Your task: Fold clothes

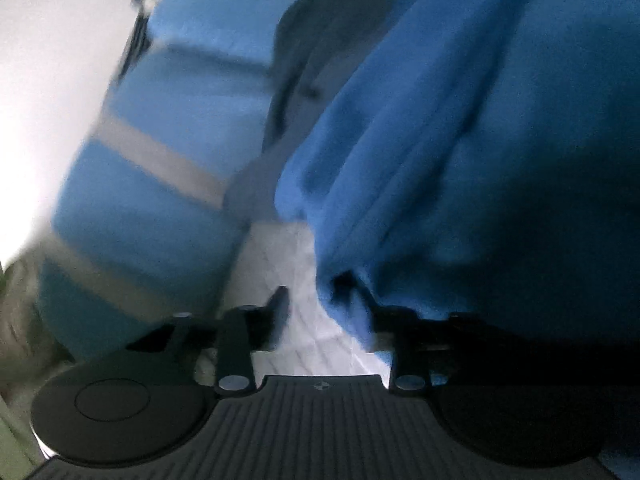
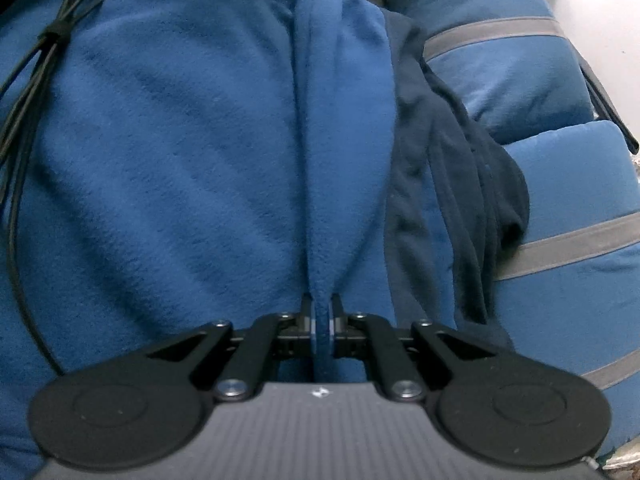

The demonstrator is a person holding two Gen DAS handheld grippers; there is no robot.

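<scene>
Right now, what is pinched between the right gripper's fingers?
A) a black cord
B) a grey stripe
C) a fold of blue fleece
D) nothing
C: in the right wrist view the right gripper has its jaws shut on a thin ridge of the blue fleece, while the cord hangs far off to the side.

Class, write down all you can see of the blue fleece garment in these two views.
The fleece is mid-blue, soft and napped, and fills most of both views in loose folds. A pinched ridge runs up its middle, and the right gripper is shut on the ridge's near end. In the left wrist view a corner hangs beside the right finger of the left gripper, whose jaws stand apart. A darker navy cloth lies against it.
</scene>
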